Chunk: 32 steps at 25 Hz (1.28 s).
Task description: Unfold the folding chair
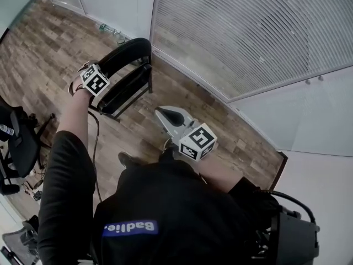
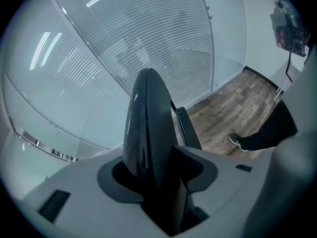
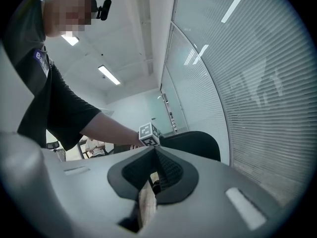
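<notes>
Weight looks moderate: the folded black folding chair (image 1: 128,80) stands on the wood-plank floor (image 1: 49,48), just beside the glass wall with blinds (image 1: 248,32). The left gripper (image 1: 106,68) is clamped on its curved backrest rim (image 2: 147,123), which looks stiff and probably slick, a sound hold. The right gripper (image 1: 161,115) hangs closed and empty.

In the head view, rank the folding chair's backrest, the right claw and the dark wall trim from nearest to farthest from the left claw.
Measured from the left claw:
1. backrest: upper left, clamped in that claw, so touching it.
2. right claw: mid-frame, shut, held over the wood floor.
3. dark wall trim: far right, where the floor meets the wall.
</notes>
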Motion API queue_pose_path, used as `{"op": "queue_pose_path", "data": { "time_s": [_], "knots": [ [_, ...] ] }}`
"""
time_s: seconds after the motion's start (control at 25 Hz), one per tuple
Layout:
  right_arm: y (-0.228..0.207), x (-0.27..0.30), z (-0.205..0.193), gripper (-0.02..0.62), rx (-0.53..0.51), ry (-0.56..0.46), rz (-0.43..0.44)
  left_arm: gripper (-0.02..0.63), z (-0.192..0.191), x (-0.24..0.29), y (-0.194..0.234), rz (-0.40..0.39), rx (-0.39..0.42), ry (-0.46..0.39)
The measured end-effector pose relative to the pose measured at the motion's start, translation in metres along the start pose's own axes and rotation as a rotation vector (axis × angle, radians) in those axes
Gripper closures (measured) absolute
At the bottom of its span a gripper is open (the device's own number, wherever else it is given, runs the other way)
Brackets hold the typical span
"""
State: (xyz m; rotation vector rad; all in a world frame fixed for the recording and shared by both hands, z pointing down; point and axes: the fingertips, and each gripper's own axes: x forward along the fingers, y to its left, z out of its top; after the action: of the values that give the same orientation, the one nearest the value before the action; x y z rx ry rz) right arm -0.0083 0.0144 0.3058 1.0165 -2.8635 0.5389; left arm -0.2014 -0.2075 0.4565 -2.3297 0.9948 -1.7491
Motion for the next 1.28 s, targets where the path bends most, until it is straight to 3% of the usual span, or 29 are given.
{"op": "queue_pose_path", "data": {
  "time_s": [1.28],
  "knots": [
    [-0.024, 0.05, -0.04, 0.565, 0.079, 0.08, 0.009, 0.425, -0.003, -0.001, 0.004, 0.001, 0.001, -0.005]
  ]
}}
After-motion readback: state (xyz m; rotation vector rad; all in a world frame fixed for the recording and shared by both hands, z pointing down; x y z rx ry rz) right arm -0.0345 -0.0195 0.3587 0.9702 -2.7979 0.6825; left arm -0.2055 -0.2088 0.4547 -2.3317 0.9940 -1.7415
